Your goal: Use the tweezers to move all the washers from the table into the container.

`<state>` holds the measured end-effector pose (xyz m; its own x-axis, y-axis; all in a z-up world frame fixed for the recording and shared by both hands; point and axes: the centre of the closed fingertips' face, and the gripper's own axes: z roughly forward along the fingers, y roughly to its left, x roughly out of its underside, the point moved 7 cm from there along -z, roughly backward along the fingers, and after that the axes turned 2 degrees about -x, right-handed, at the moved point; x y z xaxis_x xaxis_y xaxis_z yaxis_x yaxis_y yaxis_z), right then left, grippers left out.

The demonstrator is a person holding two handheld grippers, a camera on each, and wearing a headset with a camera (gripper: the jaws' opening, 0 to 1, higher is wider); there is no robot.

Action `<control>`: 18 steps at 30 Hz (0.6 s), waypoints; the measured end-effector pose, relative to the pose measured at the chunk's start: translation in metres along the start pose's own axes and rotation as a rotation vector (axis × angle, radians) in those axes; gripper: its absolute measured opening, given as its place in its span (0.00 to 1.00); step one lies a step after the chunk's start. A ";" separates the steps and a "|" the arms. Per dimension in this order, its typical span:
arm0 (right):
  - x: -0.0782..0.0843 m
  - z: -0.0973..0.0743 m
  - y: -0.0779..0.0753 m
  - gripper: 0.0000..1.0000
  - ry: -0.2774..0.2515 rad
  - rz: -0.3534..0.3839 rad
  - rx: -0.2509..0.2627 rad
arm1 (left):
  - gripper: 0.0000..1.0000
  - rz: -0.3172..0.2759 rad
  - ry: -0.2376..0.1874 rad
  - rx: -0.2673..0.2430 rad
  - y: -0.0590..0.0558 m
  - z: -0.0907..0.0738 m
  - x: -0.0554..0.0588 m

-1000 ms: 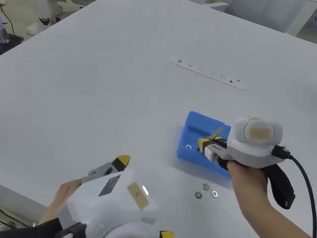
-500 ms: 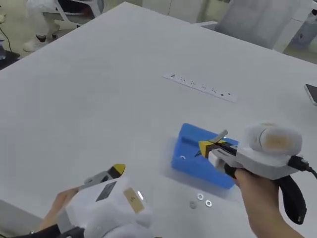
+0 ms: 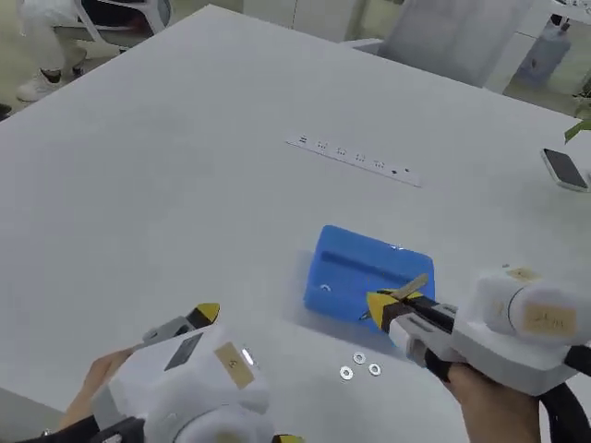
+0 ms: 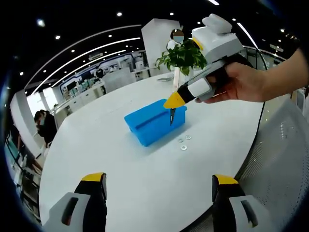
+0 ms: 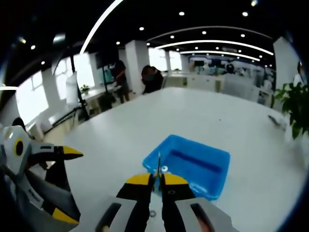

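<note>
Blue container (image 3: 355,268) sits on the white counter (image 3: 185,185), three washers (image 3: 359,365) just beside its near side. Right hand-held gripper (image 3: 381,305) clenches tweezers (image 3: 411,287) over the container's near edge; left hand-held gripper (image 4: 159,180) stands released, empty.

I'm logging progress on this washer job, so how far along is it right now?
Done: one washer lies in the blue container. In hand: the right gripper is shut on the tweezers, close by the container; I cannot tell if they carry anything. Left: three washers lie on the table beside the container. The left gripper is open, holding nothing.
</note>
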<state>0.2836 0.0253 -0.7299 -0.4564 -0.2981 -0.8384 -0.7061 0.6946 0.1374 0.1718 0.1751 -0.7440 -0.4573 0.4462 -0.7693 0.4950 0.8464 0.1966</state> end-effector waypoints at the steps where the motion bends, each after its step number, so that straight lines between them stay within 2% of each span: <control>1: 0.004 0.001 0.001 0.04 0.008 0.006 -0.002 | 0.92 0.002 0.001 0.000 0.000 0.000 0.000; 4: 0.018 0.004 0.003 0.04 0.046 0.001 0.000 | 0.92 0.009 0.010 0.000 0.000 0.001 0.001; 9: 0.033 0.008 0.001 0.04 0.087 0.013 -0.006 | 0.92 0.009 0.015 -0.004 0.000 0.001 0.002; 18: 0.044 0.017 0.001 0.04 0.126 0.015 -0.005 | 0.91 0.013 0.025 -0.003 0.000 0.002 0.003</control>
<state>0.2723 0.0237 -0.7754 -0.5308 -0.3678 -0.7635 -0.7012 0.6965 0.1520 0.1723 0.1756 -0.7474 -0.4694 0.4640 -0.7513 0.4984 0.8415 0.2083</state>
